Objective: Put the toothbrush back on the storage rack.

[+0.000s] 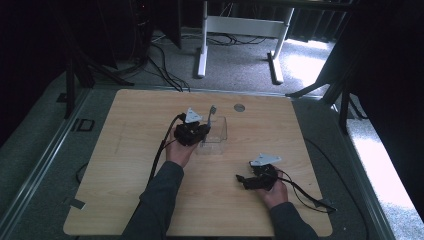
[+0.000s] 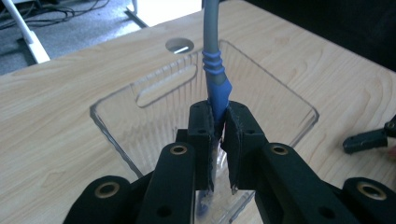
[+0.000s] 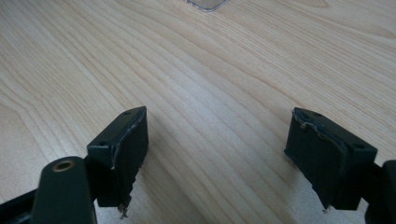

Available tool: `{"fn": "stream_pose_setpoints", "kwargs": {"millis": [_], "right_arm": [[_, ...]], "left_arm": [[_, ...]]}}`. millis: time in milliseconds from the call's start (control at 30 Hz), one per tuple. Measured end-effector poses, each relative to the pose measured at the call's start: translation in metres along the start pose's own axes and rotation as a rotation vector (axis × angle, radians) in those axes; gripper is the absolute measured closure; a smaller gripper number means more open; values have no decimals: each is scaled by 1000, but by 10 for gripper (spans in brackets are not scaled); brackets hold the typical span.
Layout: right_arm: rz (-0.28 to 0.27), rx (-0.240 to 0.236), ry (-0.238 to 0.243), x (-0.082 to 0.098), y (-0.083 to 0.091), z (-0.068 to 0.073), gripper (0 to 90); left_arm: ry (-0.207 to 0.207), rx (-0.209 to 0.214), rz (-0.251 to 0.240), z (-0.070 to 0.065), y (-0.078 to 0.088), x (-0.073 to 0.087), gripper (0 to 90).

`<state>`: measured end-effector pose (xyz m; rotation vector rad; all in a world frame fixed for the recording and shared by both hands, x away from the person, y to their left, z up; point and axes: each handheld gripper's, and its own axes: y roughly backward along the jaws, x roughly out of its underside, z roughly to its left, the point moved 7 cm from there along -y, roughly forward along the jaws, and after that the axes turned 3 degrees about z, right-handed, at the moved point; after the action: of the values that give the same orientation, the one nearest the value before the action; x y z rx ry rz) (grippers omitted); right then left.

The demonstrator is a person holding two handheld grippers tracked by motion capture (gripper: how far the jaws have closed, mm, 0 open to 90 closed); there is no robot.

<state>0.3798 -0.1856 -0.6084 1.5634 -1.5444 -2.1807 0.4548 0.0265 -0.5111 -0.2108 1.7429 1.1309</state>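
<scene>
A clear ribbed plastic container (image 1: 219, 131) stands at the middle of the wooden table (image 1: 125, 150). My left gripper (image 1: 192, 131) is held at its left side, over its open top. In the left gripper view this gripper (image 2: 218, 114) is shut on a slim stick-like tool (image 2: 215, 79) with a blue grip and a grey shaft. The tool rises from the jaws above the container (image 2: 116, 100); its lower end is hidden between the pads. My right gripper (image 1: 255, 179) rests low at the front right, open over bare wood (image 3: 217, 135) with nothing between its fingers.
A round cable hole (image 1: 239, 107) sits in the table behind the container. A corner of the container (image 3: 205, 4) lies well ahead of my right gripper. Beyond the far edge stand a white desk frame (image 1: 240, 25) and floor cables (image 1: 165, 70).
</scene>
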Motion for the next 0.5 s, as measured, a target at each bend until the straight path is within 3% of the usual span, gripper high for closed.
{"fn": "stream_pose_setpoints", "kwargs": {"millis": [67,267,500], "right_arm": [[1,0,-1,0,0,0,206],[1,0,-1,0,0,0,206],[0,0,0,0,0,0,206]], "left_arm": [[-2,2,6,-1,-1,1,778],[-1,-3,3,-2,0,1,579],[2,14,-36,-3,6,-3,489]]}}
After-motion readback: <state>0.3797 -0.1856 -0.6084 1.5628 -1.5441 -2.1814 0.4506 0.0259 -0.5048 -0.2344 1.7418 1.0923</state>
